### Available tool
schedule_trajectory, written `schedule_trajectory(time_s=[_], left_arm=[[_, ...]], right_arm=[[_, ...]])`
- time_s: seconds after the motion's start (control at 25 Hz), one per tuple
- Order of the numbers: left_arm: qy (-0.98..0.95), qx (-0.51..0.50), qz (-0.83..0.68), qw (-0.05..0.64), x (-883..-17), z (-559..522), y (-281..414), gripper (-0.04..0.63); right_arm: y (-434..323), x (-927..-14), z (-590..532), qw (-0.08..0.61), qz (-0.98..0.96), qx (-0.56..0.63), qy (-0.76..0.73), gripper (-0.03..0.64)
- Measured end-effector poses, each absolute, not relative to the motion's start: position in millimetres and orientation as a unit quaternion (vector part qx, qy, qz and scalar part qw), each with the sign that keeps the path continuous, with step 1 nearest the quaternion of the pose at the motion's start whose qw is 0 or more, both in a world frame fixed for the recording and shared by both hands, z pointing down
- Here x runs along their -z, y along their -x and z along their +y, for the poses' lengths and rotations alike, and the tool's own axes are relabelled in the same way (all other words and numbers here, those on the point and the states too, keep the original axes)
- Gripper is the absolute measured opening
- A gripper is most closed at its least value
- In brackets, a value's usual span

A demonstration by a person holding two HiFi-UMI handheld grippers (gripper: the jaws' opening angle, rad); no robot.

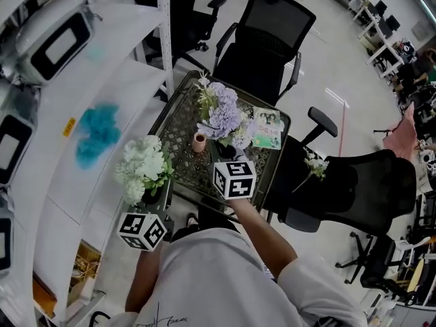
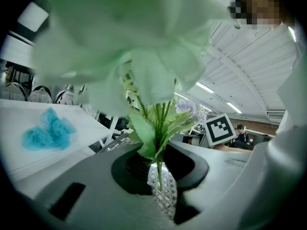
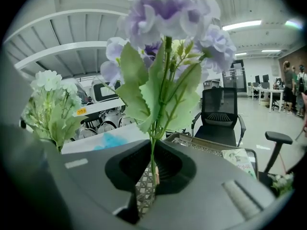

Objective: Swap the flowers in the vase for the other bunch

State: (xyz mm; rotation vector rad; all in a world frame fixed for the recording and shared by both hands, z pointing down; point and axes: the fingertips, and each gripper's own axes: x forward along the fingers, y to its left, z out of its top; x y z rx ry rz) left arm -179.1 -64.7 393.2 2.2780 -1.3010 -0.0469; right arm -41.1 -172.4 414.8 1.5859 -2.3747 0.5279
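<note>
A small pink vase [image 1: 199,142] stands on the lattice-top metal table [image 1: 178,114] with nothing in it. My right gripper [image 1: 228,152] is just right of the vase, shut on the thin stems of a purple bunch [image 1: 225,116] that stands up over the table. In the right gripper view the purple bunch [image 3: 168,18] rises from between the jaws of my right gripper [image 3: 151,169]. My left gripper [image 1: 155,197] is off the table's near left corner, shut on the stems of a white-green bunch [image 1: 142,165]. That white-green bunch [image 2: 144,47] fills the view above my left gripper [image 2: 158,176].
A booklet [image 1: 268,128] lies on the table's right end. Black office chairs stand behind [image 1: 269,43] and to the right [image 1: 354,182], with a small white sprig [image 1: 315,164] on the right one. White shelving with a blue tuft [image 1: 99,133] runs along the left.
</note>
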Motion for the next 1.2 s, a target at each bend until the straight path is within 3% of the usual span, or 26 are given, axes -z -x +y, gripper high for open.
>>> schedule_trajectory(time_s=[1.2], left_arm=[[-0.866, 0.006, -0.436, 0.246, -387.3, -18.2, 144.9, 0.071]], right_arm=[[11.2, -412.6, -79.5, 0.100, -0.803, -0.205, -0.551, 0.023]])
